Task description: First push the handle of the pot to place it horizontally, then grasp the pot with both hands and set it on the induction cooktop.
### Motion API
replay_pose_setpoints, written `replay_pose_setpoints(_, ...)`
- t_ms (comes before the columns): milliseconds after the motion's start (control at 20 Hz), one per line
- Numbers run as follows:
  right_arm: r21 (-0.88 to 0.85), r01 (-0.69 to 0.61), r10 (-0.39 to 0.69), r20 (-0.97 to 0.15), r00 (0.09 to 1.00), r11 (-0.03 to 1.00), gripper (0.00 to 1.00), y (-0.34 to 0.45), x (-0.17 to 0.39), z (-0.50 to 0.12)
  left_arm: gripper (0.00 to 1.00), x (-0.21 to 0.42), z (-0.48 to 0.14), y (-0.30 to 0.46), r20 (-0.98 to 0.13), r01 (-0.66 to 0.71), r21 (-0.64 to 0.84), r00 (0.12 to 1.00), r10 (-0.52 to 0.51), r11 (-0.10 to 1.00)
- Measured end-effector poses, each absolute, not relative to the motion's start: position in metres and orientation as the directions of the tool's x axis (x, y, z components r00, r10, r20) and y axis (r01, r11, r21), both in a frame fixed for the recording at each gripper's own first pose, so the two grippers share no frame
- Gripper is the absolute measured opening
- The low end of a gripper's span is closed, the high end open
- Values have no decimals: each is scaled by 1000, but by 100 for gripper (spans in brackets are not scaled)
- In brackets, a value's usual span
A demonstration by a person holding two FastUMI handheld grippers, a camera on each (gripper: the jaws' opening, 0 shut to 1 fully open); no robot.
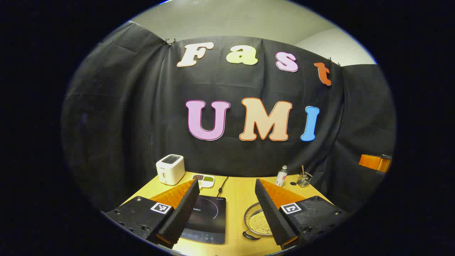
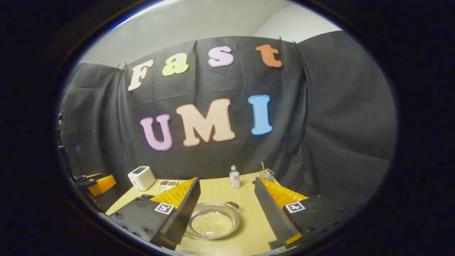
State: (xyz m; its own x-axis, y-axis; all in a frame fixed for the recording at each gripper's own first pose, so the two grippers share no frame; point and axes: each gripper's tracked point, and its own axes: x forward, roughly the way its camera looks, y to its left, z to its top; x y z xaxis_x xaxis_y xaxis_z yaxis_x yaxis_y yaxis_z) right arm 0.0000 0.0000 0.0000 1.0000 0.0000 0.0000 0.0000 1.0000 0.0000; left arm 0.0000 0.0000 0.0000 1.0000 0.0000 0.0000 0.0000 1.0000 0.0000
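Observation:
A round metal pot (image 1: 256,221) holding small yellowish beads sits on the wooden table (image 1: 239,193), just right of the black induction cooktop (image 1: 208,218). One dark loop handle (image 1: 249,235) shows at the pot's near left rim. In the right gripper view the pot (image 2: 213,222) lies below and between the fingers, with a loop handle (image 2: 232,204) at its far right rim. My left gripper (image 1: 226,182) hangs open above the cooktop and pot, holding nothing. My right gripper (image 2: 226,180) is open above the pot, also holding nothing.
At the back of the table stand a white toaster (image 1: 170,169), a small divided dish (image 1: 204,180), a bottle (image 1: 281,175) and a glass with a stick (image 1: 304,179). The cooktop's cable (image 1: 222,185) runs toward the wall. An orange part of another gripper (image 2: 101,185) shows at far left.

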Motion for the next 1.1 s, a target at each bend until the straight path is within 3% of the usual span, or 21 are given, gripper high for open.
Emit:
replay_pose_setpoints(100,0,4,-4,-5,1000,1000,92,-1,0,-1,96,-1,-1,3,-2,-6,11,1000,7,1000)
replay_pose_setpoints(250,3,4,-4,-10,1000,1000,93,0,-1,-3,93,-2,-2,2,-5,-5,22,1000,6,1000)
replay_pose_setpoints(300,2,4,-4,-14,1000,1000,97,1,-1,-5,92,-3,-3,2,-4,-6,20,1000,6,1000)
replay_pose_setpoints(450,1,1,-1,-28,1000,1000,92,1,-2,-10,96,-3,-4,2,-5,-10,16,1000,10,1000)
replay_pose_setpoints(500,3,1,-1,-31,1000,1000,92,1,-2,-13,92,-3,-5,2,-5,-9,17,1000,9,1000)
replay_pose_setpoints(1100,15,-15,16,-60,998,1000,92,5,-2,-23,96,-9,-11,1,-13,-4,31,1000,4,1000)
